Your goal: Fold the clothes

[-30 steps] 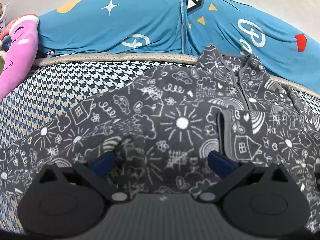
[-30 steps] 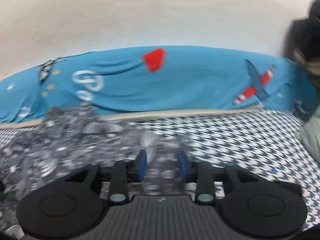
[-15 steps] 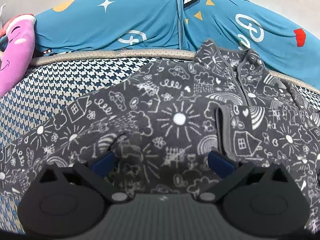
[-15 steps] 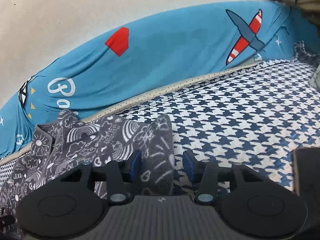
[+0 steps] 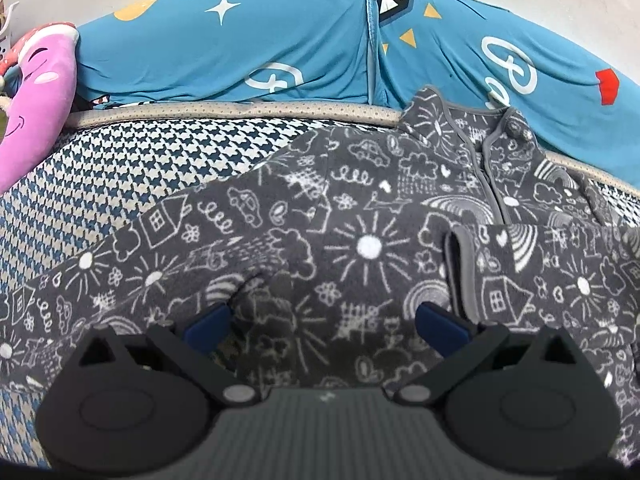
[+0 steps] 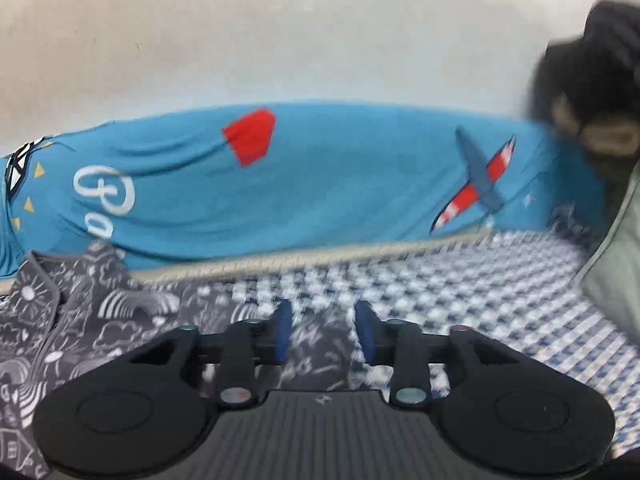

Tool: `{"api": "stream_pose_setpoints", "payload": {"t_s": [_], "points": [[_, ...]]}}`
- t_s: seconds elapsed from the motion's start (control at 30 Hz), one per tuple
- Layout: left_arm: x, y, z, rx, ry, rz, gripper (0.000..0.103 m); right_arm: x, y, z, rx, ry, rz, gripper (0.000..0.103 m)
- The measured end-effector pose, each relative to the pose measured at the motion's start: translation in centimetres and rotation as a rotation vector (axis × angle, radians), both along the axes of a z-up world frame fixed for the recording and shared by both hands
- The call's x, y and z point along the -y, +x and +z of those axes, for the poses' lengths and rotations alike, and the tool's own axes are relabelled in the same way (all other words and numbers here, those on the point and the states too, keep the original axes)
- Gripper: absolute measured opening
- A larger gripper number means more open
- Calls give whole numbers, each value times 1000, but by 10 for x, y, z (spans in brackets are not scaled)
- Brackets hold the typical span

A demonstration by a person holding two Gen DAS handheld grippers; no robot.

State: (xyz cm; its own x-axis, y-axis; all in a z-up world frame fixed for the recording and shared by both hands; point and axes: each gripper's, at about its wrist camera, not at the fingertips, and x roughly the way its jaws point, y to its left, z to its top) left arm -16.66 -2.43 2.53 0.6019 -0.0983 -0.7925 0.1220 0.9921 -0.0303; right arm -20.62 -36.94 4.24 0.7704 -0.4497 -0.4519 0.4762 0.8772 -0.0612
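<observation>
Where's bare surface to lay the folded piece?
Free: houndstooth cover right of the grey garment, running to the pale cushion; also the patch between the garment's sleeve and the pink plush. Crowded: middle, under the garment.

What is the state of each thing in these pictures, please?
Garment: spread flat, zipped, one sleeve folded across the front.
Left gripper: open, over the garment.
Right gripper: open, fabric between its fingers.
Cover: wrinkled, draped over the cushions.
Pink toy: leaning at the edge.
</observation>
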Motion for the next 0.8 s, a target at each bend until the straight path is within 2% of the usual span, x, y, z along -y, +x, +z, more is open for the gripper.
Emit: {"api": "stream_pose_setpoints", "payload": {"t_s": [0.1,0.2,0.3,0.43,0.7,0.8], "points": [[-2,1,2,2,-9,5,103,-19,-4,13,33,-32,68,38],[-3,4,3,-3,-16,10,103,-47,-6,17,21,-11,199,38],[-5,5,3,-12,-20,11,103,-79,-7,12,-34,17,344,38],[-8,8,3,-25,-24,13,103,-112,-10,0,-113,63,478,38],[-12,11,4,-34,-25,32,103,-144,-14,-16,-166,141,598,38],[-14,12,5,-28,-23,43,103,-155,-17,-19,-177,140,638,38]]}}
